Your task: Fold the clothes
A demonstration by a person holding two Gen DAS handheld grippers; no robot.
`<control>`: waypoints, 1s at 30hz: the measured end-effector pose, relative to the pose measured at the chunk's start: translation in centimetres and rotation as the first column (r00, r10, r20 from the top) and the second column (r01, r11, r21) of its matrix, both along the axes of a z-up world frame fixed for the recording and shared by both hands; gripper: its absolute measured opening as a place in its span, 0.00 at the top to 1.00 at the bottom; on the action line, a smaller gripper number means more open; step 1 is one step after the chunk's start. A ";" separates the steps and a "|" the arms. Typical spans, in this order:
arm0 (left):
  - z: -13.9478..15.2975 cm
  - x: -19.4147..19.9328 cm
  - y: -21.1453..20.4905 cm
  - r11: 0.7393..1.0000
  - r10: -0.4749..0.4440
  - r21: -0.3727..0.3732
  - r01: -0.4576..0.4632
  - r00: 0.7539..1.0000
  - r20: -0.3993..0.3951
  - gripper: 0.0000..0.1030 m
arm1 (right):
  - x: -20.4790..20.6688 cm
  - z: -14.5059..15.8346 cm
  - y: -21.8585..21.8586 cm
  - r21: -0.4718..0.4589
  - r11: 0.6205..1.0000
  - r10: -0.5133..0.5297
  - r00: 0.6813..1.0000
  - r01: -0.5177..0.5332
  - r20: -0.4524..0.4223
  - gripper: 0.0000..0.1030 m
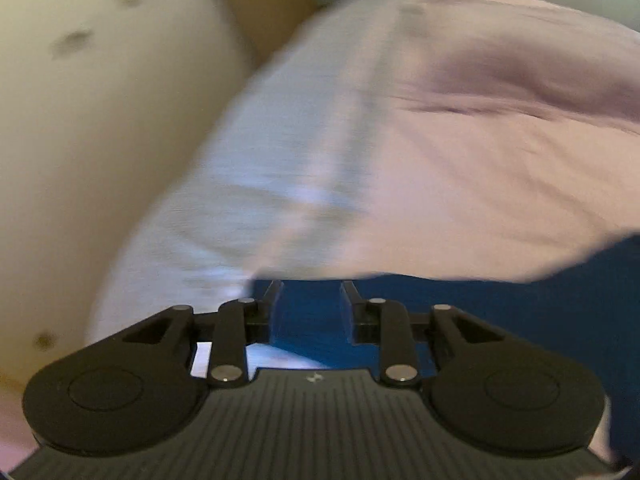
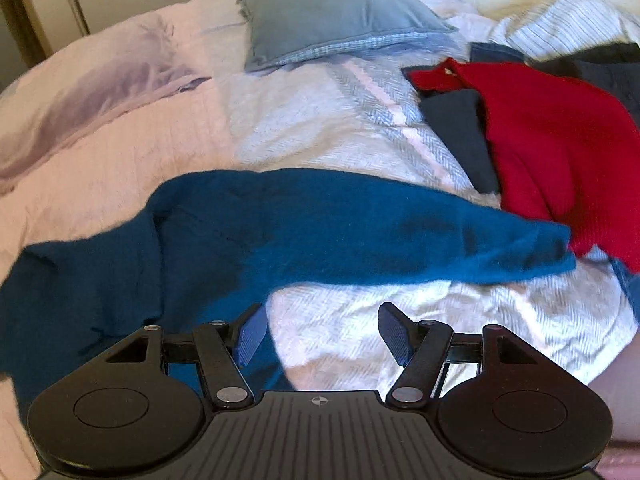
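Observation:
A blue knit sweater (image 2: 320, 220) lies spread on the bed, one sleeve stretched out to the right. My right gripper (image 2: 322, 332) hovers open just in front of it, over the white herringbone blanket (image 2: 360, 352), its left finger above the sweater's edge. Nothing sits between its pads. The left wrist view is motion-blurred. There my left gripper (image 1: 312, 292) is at the near edge of the same blue sweater (image 1: 520, 320). Its fingers stand a little apart, and the blue knit shows through the gap beneath them, not bunched between the pads.
A red sweater (image 2: 540, 140) and a dark navy garment (image 2: 460, 132) lie at the right, with more dark clothes (image 2: 600, 64) behind. A grey-blue pillow (image 2: 340, 12) sits at the head of the bed. A pink cover (image 2: 100, 120) fills the left side. The bed's edge and cream floor (image 1: 80, 160) show left.

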State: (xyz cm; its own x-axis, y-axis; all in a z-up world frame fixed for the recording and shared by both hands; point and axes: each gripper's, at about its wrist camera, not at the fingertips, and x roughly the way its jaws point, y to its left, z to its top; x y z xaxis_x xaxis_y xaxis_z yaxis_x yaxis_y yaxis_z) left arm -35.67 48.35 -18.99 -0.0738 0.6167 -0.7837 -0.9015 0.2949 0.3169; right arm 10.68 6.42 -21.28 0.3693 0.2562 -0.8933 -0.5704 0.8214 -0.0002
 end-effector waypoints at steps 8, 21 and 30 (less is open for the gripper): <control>-7.2 16.5 -8.8 0.848 -0.424 -0.215 0.485 0.863 0.275 0.76 | 3.9 -5.2 3.7 0.104 0.977 0.191 0.980 -0.186 -0.046 0.37; -15.0 25.7 -10.0 0.778 -0.102 -0.463 0.425 0.812 0.575 0.75 | 5.1 -15.2 10.6 0.403 0.897 0.354 0.839 -0.180 -0.414 0.37; -16.7 29.9 -7.2 0.757 -0.133 -0.462 0.462 0.801 0.584 0.96 | 6.6 -16.6 15.6 0.395 0.879 0.436 0.782 -0.265 -0.446 0.88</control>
